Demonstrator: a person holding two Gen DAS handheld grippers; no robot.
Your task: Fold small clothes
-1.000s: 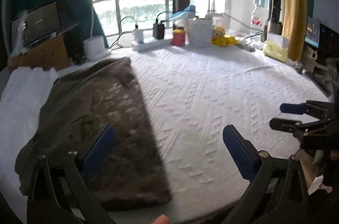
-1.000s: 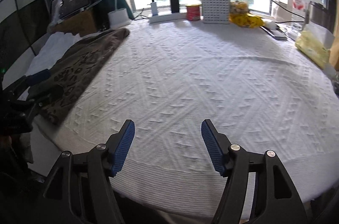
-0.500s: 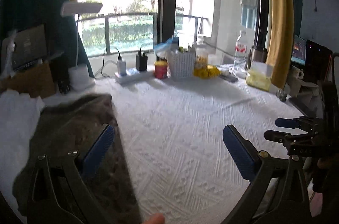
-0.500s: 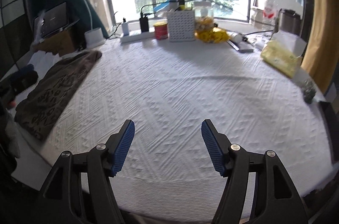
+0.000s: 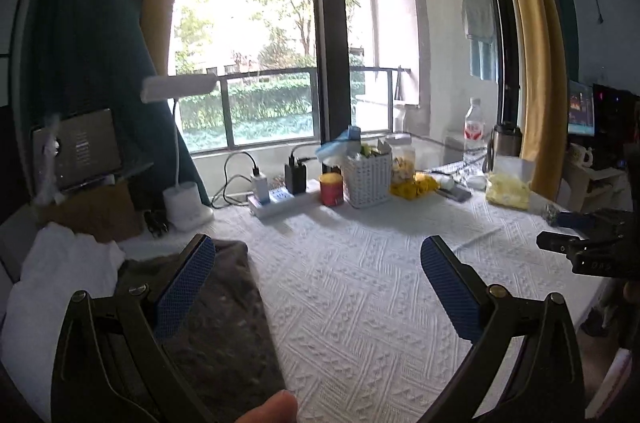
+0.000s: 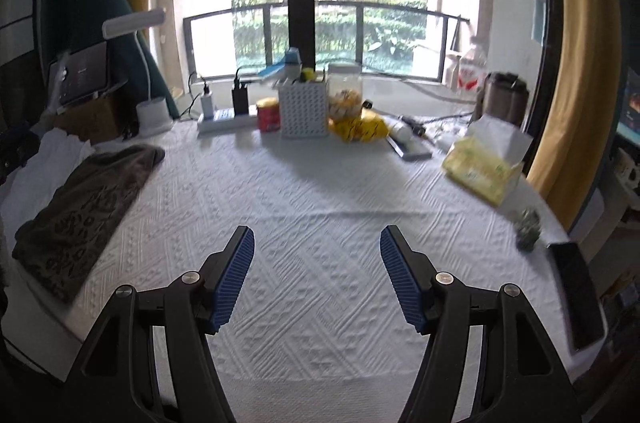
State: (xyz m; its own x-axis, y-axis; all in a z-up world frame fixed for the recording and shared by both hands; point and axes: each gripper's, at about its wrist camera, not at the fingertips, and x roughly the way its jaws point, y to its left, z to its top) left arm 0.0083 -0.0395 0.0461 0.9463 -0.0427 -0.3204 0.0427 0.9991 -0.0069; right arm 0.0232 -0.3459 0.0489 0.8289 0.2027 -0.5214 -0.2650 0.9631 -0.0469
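The left gripper (image 5: 316, 263) is wide open and holds nothing; the right gripper (image 6: 317, 255) is wide open and empty too; both hang above the white table cover (image 6: 320, 191); the folded brown cloth (image 6: 84, 207) lies flat at the table's left edge, on white cloth (image 5: 60, 271).

Ahead of my fingers the middle of the white tablecloth (image 6: 320, 191) lies bare, wide enough for either hand to pass. On my left the folded brown garment (image 6: 84, 207) covers that edge, a white cloth (image 5: 60, 271) beside it. Along the far edge stand a lamp (image 6: 150, 113), power strip (image 6: 226, 119), red can (image 6: 268, 115) and white basket (image 6: 304, 109). A tissue pack (image 6: 484, 163) and phone (image 6: 578, 287) block the right.
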